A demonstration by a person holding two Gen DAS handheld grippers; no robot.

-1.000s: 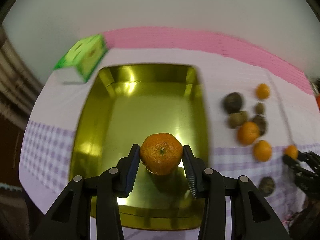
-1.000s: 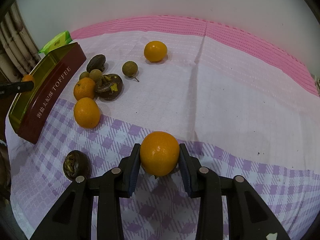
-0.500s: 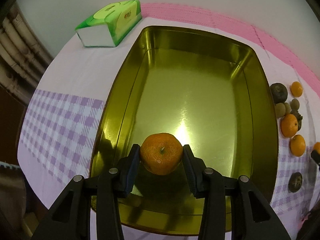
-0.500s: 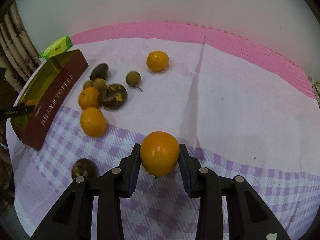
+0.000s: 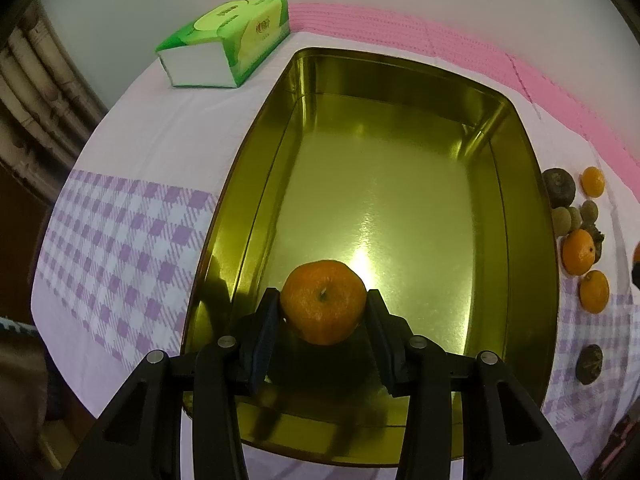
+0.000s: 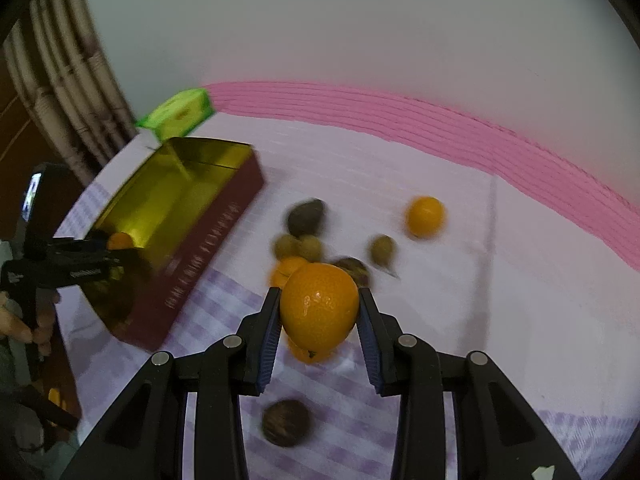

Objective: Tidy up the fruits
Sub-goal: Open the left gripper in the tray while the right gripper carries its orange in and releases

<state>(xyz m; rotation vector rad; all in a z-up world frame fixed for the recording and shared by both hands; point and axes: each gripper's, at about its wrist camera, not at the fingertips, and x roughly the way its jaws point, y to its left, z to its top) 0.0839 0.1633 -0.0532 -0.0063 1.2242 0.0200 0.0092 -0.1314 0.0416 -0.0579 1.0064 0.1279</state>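
My left gripper is shut on a mandarin, held low over the near end of the gold tin, whose floor is otherwise bare. In the right wrist view the same tin shows its dark red side, with the left gripper and its mandarin at the near corner. My right gripper is shut on an orange, lifted above the cloth and over the loose fruit pile. Another orange lies apart to the right. A dark passion fruit lies on the checked cloth below the right gripper.
A green tissue pack lies beyond the tin's far left corner. Loose oranges and dark fruits sit right of the tin. A pink band borders the cloth at the wall. A hand holds the left gripper at the table's left edge.
The left gripper moved forward and down into the tin with its mandarin, then held still. The right gripper lifted its orange off the cloth and swung left toward the tin.
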